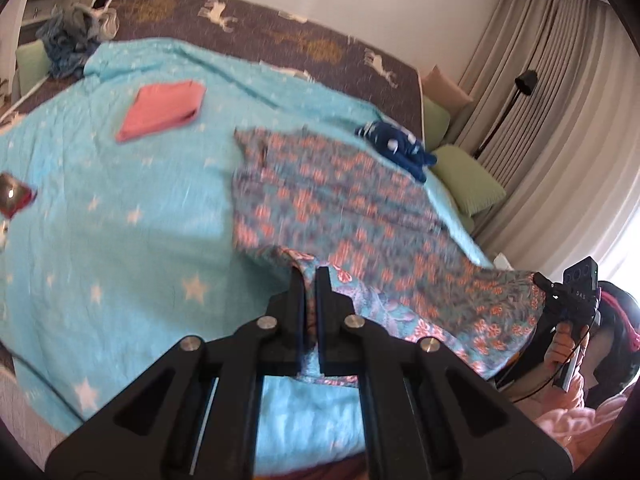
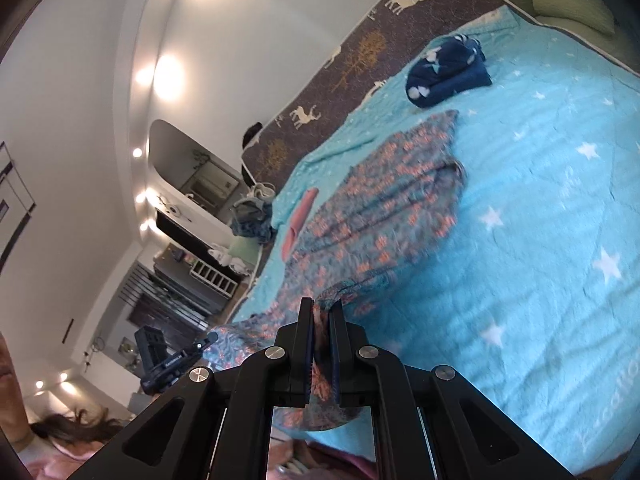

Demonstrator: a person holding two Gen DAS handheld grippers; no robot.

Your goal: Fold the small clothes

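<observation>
Left wrist | both hand-held grippers (image 1: 310, 276) (image 2: 322, 308) pinching floral garment (image 1: 340, 192) | folded pink cloth (image 1: 160, 110) beyond

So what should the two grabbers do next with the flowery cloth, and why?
Probably carry the pinched edge forward over the rest. The left gripper and right gripper are each shut on a near corner of the flowery cloth, while its far part lies on the blue star blanket.

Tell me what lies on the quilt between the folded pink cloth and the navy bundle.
The far end of the floral garment lies between the folded pink cloth and the navy bundle, seen from the left wrist; otherwise bare turquoise quilt.
</observation>
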